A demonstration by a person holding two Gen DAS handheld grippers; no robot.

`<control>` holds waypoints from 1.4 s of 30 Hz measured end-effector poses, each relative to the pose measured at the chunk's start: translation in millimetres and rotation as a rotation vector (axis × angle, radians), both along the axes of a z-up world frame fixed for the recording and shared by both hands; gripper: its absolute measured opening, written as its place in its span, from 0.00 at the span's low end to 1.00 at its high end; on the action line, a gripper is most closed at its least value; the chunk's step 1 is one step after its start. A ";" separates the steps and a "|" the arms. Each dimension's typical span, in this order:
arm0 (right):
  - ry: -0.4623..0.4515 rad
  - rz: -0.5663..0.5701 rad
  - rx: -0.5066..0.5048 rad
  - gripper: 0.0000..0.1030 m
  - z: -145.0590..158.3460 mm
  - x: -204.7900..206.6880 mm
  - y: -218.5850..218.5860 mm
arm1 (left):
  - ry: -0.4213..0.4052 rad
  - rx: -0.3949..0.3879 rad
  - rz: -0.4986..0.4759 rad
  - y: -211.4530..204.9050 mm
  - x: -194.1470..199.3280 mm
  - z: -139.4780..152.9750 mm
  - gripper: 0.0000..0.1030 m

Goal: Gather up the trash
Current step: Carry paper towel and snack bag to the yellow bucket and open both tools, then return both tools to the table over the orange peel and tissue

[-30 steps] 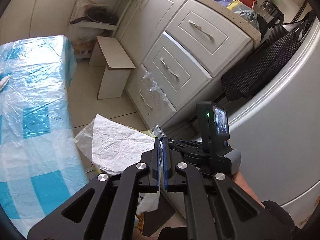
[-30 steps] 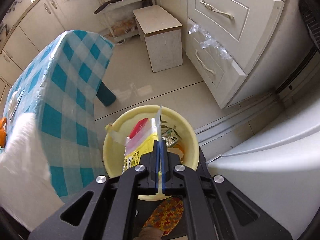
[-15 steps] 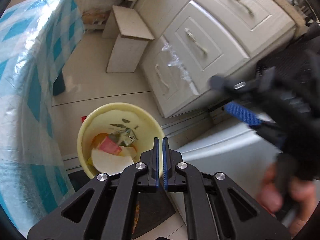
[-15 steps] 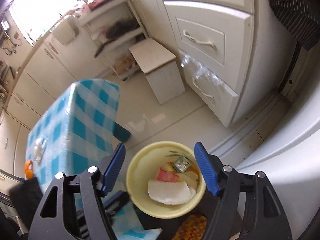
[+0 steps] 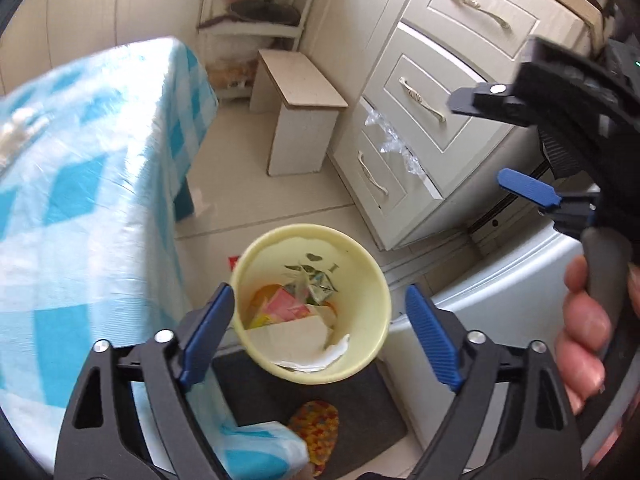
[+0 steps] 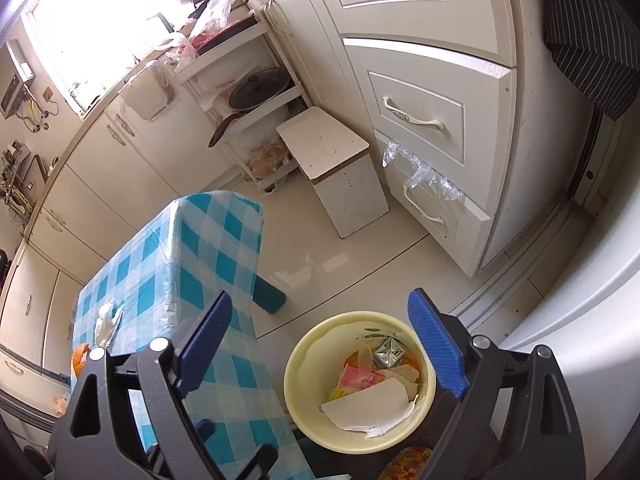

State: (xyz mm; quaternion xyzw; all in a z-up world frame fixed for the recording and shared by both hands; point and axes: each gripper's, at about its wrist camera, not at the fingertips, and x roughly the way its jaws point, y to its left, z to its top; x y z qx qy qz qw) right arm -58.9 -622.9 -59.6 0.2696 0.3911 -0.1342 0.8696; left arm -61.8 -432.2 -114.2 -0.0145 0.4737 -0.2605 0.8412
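A yellow bin (image 5: 362, 258) stands on the floor below both grippers. In it lie a white paper sheet (image 5: 292, 336), a pink wrapper (image 5: 286, 304) and a silver-green foil packet (image 5: 316, 280). My left gripper (image 5: 320, 312) hangs just above the bin; its jaws are opening with nothing between them. My right gripper (image 6: 320, 312) is higher, its jaws also opening and bare, and it shows at the upper right (image 5: 504, 144) in the left wrist view. The bin (image 6: 306, 376) and paper (image 6: 372, 404) sit low in the right wrist view. A crumpled tissue (image 6: 106, 320) lies on the table.
The blue check table (image 6: 180, 260) stands left of the bin. A white stool (image 5: 300, 120) and drawers (image 5: 420, 100) with clear plastic (image 5: 392, 144) are behind. A white appliance (image 5: 500, 280) is on the right. A dark mat (image 5: 360, 420) and a knitted slipper (image 5: 316, 428) lie below.
Both grippers were shut, the right on a yellow wrapper over the bin, the left by the white paper. Both now stand open. Paper and wrapper lie in the bin. The right gripper rose.
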 end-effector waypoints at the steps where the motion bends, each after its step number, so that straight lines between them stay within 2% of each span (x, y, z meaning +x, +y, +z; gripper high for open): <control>1: 0.001 -0.004 0.004 0.84 0.1 1.0 0.3 | -0.026 0.017 -0.004 2.4 -4.3 6.4 0.86; 9: 0.005 0.028 -0.009 0.86 3.3 11.7 19.3 | -0.228 0.164 -0.008 34.5 -32.2 52.4 0.92; 14: 0.014 0.069 -0.036 0.86 4.4 21.8 38.7 | -0.268 0.209 0.017 59.1 -32.2 64.5 0.92; 26: 0.038 0.137 -0.092 0.86 3.7 45.6 88.0 | -0.224 0.287 0.091 141.6 -14.3 54.6 0.93; 28: 0.039 0.154 -0.098 0.86 4.1 51.0 98.1 | -0.203 0.285 0.131 169.4 -4.3 52.7 0.93; 36: 0.020 0.268 -0.130 0.86 8.8 78.3 160.8 | -0.153 0.269 0.414 301.1 66.5 54.6 0.92; 42: 0.034 0.410 -0.153 0.88 0.3 105.4 226.9 | -0.063 0.224 0.501 349.3 121.2 37.9 0.92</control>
